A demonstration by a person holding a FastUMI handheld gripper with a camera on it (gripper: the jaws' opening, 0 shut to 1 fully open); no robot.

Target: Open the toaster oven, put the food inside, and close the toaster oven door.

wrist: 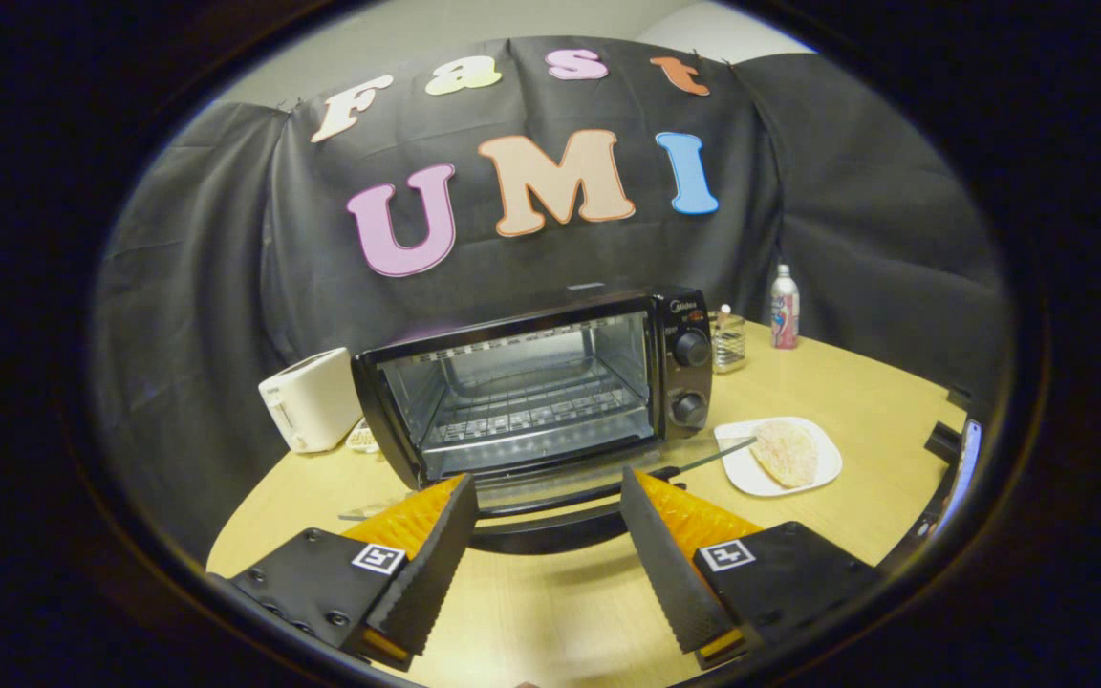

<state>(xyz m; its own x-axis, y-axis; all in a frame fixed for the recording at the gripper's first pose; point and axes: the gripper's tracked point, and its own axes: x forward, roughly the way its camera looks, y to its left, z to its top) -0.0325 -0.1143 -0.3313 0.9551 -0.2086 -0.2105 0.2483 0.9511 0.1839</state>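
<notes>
A: Looking at the oven (531, 387), we find its door (550, 497) folded down flat, rack bare. The food (786, 452) sits on a plate (744, 470) right of it, beside the knobs.

B: Our tool (546, 549) is spread apart, holding nothing, the door's edge between its fingers.

A: We could clip that glass door swinging across, or shove the plate along the smooth wooden bench (856, 382).

B: A toaster (312, 399), jar (728, 339) and bottle (784, 307) crowd the back; black cloth walls us in.
</notes>
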